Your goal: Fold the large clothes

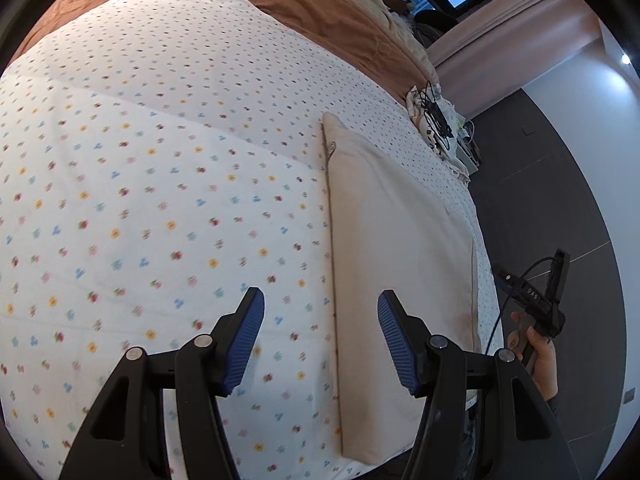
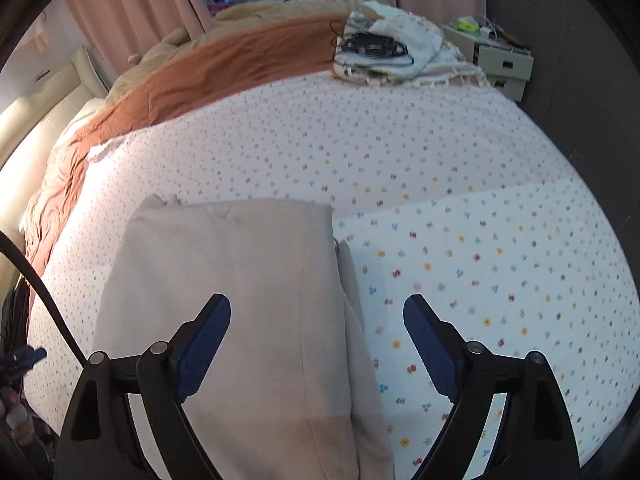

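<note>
The only writing is small white marks on the black right gripper (image 1: 536, 300) seen in the left view, too small to read. The cloth (image 1: 400, 264) is a beige folded piece that lies flat on the bed (image 1: 160, 160). In the left view it is a long strip that runs away from the camera, with its near end under and just right of the right jaw and its far end well ahead of the jaws. Its straight left edge lies between the two jaws. In the right view the cloth (image 2: 232, 300) is under the left jaw and in the gap, and its long side also points away, ahead of the jaws. The left gripper (image 1: 320, 312) has its blue jaws spread wide and they hold nothing. The right gripper (image 2: 316, 320) is spread wide too, with nothing in it. A hand (image 1: 540, 360) holds the right gripper past the bed's edge, to the right of the left jaws. The sheet (image 2: 480, 280) has small colored flowers. Far ahead of the jaws lie a brown blanket (image 2: 224, 68) and a white pile (image 2: 404, 56) with black cords on it. A drawer unit (image 2: 500, 64) stands beside the bed, with small things on top that I cannot make out.
</note>
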